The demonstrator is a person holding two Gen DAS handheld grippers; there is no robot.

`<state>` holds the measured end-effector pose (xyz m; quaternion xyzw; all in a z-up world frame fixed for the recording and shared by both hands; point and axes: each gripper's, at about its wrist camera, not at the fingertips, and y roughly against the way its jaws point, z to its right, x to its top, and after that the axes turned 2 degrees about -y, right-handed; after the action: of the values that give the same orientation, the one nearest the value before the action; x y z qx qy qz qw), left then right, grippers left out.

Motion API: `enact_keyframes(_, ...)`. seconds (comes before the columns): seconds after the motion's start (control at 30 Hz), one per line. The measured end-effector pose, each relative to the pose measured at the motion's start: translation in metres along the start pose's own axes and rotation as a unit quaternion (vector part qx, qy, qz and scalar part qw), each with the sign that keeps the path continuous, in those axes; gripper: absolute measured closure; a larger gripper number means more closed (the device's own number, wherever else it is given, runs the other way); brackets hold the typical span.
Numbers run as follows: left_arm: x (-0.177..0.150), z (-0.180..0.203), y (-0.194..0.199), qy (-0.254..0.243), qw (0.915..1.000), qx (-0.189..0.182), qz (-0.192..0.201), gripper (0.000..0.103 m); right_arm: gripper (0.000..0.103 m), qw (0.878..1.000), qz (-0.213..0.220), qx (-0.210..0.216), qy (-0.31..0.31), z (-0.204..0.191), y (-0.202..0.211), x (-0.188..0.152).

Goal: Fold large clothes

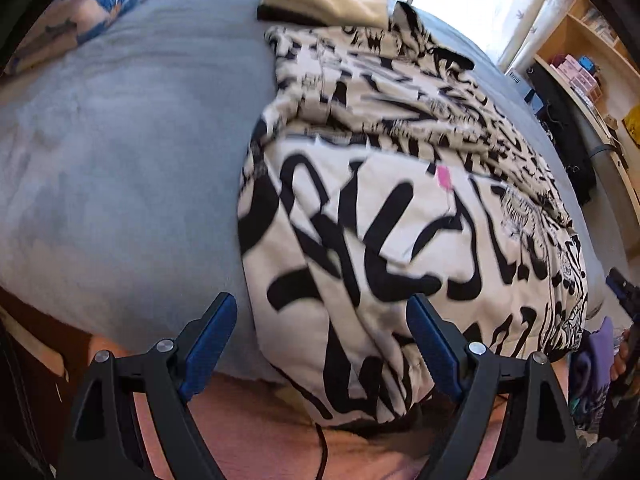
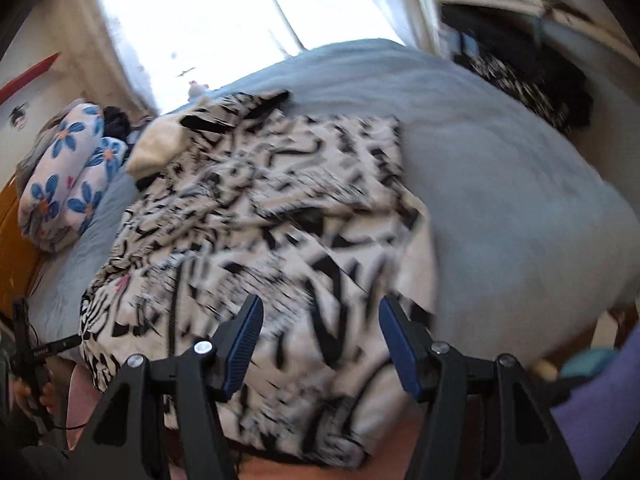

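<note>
Left hand-held gripper (image 1: 320, 344) spread wide, empty, over near edge of black-and-white garment (image 1: 400, 208) on bed (image 1: 120, 160); right hand-held gripper (image 2: 320, 348) (blurred) spread above garment, nothing pinched.

This is looking like a bedroom in a home. A bed with a grey blanket (image 1: 120, 152) is spreading out ahead of the jaws, and a flowered pillow (image 1: 104, 4) is lying at its far end, left of them. Beyond the bed, daylight is coming through a curtained window (image 2: 208, 12). Wooden shelves (image 1: 588, 52) are holding small boxes far to the right.
</note>
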<state>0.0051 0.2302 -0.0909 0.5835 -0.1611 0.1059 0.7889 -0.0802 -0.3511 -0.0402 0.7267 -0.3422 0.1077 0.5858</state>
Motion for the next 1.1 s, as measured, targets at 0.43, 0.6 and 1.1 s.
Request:
enact_keyframes(0.43, -0.011, -0.001, -0.028, 0.008, 0.9985, -0.015, -0.052, 0.017, 0.043, 0.992, -0.104, 0.027, -0.059, 0.038, -0.046, -0.061)
enact_keyframes(0.6, -0.012, 0.006, -0.028, -0.004, 0.9986, -0.011, -0.051, 0.031, 0.059, 0.992, -0.114, 0.045, -0.043, 0.031, -0.057, -0.062)
enact_keyframes(1.1, 0.039, 0.037, 0.046, 0.044, 0.9860, -0.131, 0.094, 0.096, 0.096, 0.995, 0.035, 0.082, 0.038, -0.033, 0.006, 0.017)
